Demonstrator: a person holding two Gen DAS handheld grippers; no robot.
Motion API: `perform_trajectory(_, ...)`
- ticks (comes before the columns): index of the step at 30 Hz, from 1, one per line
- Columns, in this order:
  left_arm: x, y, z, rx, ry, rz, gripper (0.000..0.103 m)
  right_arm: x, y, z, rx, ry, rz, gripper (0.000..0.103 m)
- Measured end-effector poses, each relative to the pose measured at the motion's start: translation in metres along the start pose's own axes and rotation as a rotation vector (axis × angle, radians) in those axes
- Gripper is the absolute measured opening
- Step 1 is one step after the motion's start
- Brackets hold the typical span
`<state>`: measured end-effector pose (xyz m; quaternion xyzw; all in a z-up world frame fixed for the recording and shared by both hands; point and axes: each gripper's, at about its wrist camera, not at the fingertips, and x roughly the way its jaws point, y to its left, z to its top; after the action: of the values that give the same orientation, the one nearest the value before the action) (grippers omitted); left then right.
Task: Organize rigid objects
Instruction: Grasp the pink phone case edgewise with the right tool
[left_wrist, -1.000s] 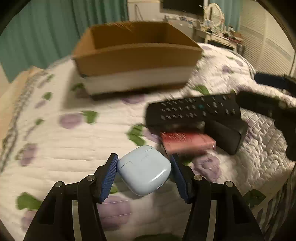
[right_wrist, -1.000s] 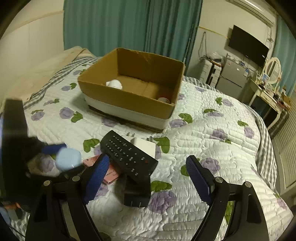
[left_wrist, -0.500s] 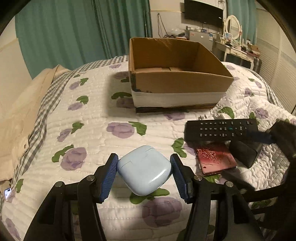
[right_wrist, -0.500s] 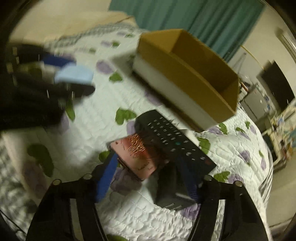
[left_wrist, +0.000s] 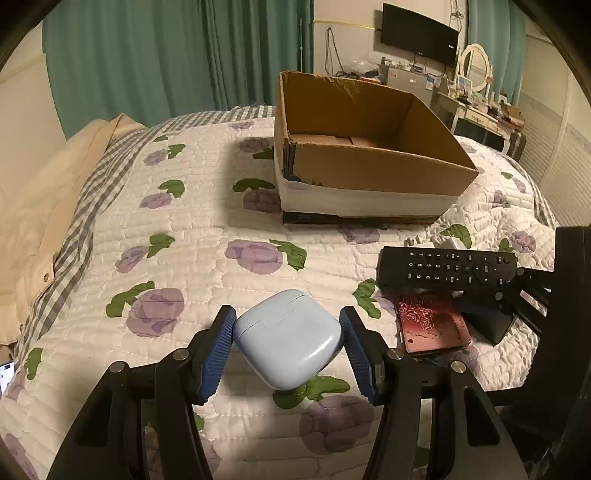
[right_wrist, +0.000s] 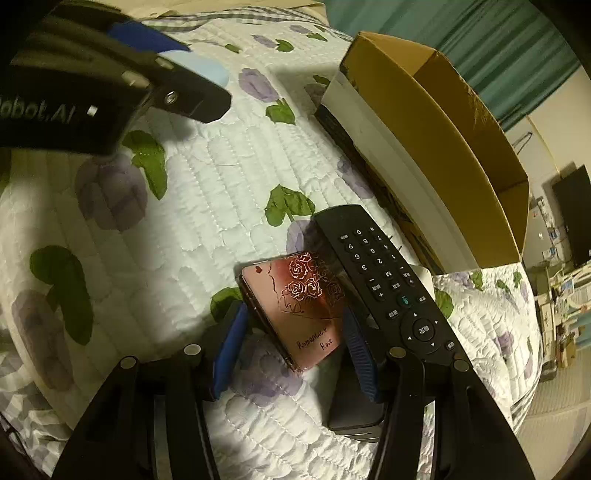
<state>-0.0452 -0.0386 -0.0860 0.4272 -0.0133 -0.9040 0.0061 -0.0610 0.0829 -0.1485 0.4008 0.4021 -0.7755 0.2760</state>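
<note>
Left gripper (left_wrist: 288, 345) still clamped on earbud case (left_wrist: 287, 338). Right gripper (right_wrist: 295, 347) now down, part-open, straddling pink card case (right_wrist: 299, 306); pickup imminent, prob.

Both views are dim and warm-toned, with a bright pool of light on the quilt (left_wrist: 192, 229) near the middle and dark vignetting at every corner. In the left view the cardboard box (left_wrist: 369, 166) casts a soft shadow toward 9 o'clock, and the focus is sharp. Fisheye bending curves the curtains (left_wrist: 177, 55) at 11 o'clock. In the right view the whole scene is tilted, the pink case (right_wrist: 299, 306) shows a glossy sheen, and the room at 3 o'clock is blurred and murky.
</note>
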Motion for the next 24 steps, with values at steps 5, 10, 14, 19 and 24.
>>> perform_trajectory(5,0.001,0.001,0.000,-0.005,0.005,0.000,0.059,0.011,0.004,0.002,-0.037,-0.011,-0.025,0.056)
perform_trajectory(10,-0.001,0.002,0.000,-0.015,0.002,0.000,0.059,0.010,-0.009,0.001,0.036,-0.042,-0.074,0.043)
perform_trajectory(14,-0.001,0.004,0.000,-0.019,-0.001,-0.002,0.059,0.004,-0.029,-0.002,0.112,-0.074,-0.047,0.022)
perform_trajectory(19,0.002,0.003,0.000,-0.016,0.007,0.002,0.059,0.018,-0.027,0.005,0.084,-0.046,-0.024,0.022)
perform_trajectory(24,0.001,0.003,0.000,-0.012,0.005,0.004,0.059,0.024,-0.034,0.004,0.118,-0.033,-0.004,0.016)
